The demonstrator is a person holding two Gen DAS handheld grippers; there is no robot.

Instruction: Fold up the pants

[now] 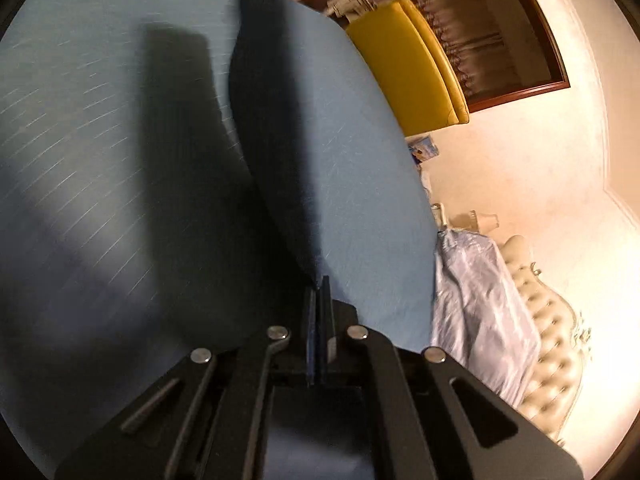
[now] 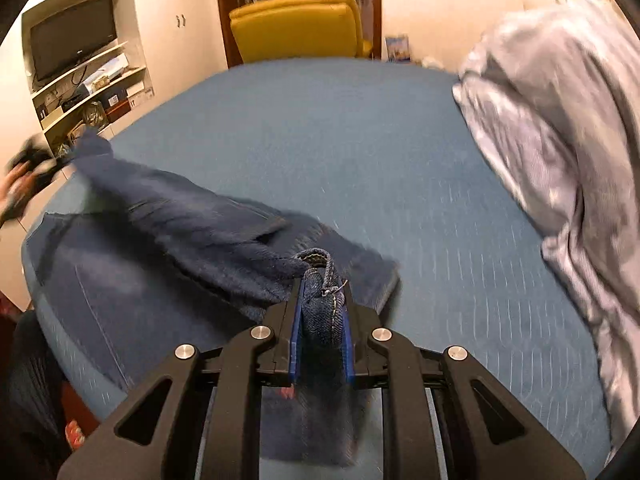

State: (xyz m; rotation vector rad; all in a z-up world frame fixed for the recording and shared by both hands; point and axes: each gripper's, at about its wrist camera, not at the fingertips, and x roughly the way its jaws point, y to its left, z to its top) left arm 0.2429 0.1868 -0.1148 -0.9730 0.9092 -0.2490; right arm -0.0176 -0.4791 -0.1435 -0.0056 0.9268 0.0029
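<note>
Dark blue denim pants (image 2: 168, 224) lie stretched across the blue bed sheet (image 2: 380, 140). My right gripper (image 2: 322, 294) is shut on a thick stitched hem of the pants near the bed's front. The cloth runs left and rises to my left gripper (image 2: 28, 176), a blur at the frame's edge. In the left wrist view the left gripper (image 1: 320, 286) has its pads pressed together on the thin edge of the pants (image 1: 264, 100). From there the cloth hangs as a dark taut strip above the sheet (image 1: 80, 120) and casts a shadow on it.
A bunched pale lilac bedcover (image 2: 560, 140) lies along the right side of the bed, by a tufted white headboard (image 1: 552, 340). A yellow chair (image 2: 296, 24) stands beyond the far edge. Shelves with a TV (image 2: 72, 44) line the left wall.
</note>
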